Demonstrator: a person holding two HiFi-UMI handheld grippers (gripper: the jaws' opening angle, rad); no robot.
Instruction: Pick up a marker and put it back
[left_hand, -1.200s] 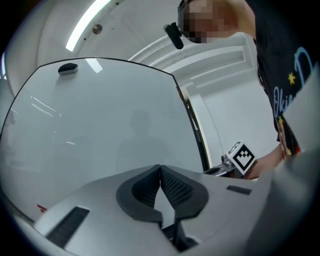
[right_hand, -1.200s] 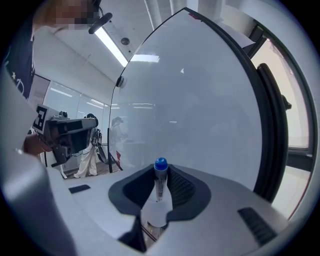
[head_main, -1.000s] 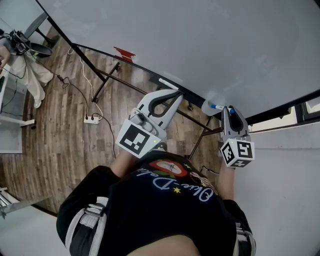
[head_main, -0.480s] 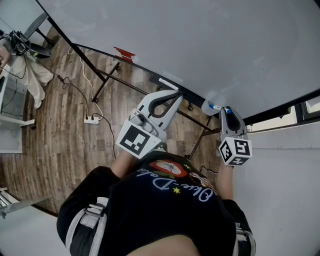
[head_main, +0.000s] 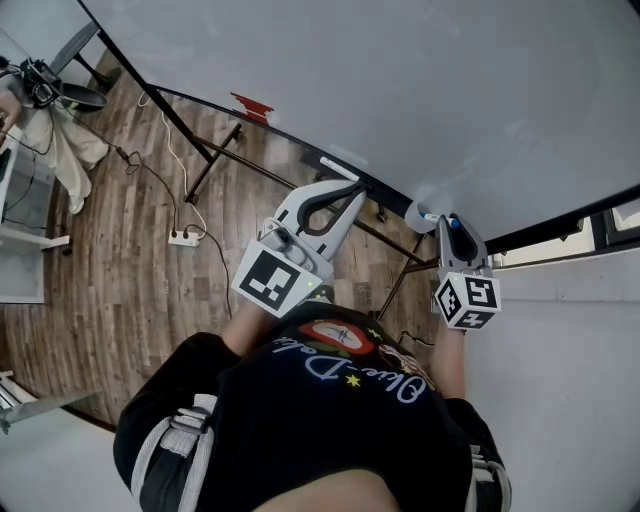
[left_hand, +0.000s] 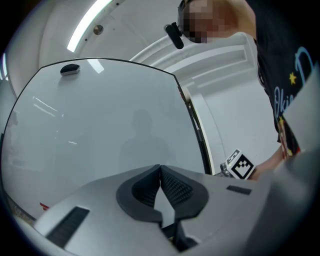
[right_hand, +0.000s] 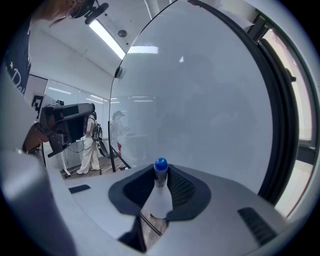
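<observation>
Right hand-held gripper (right_hand: 161, 175) was partly closed, clamping the blue-capped marker (right_hand: 160, 164) just before the whiteboard (right_hand: 200, 100). Left hand-held gripper (left_hand: 160, 175) was closed and empty. Pick-up appeared complete; putting the marker back was outstanding.

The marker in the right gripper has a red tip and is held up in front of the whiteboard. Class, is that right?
Not quite: the tip is blue, not red. The right gripper view shows the marker clamped between the jaws of the right gripper, its blue tip pointing up, in front of the whiteboard.
</observation>
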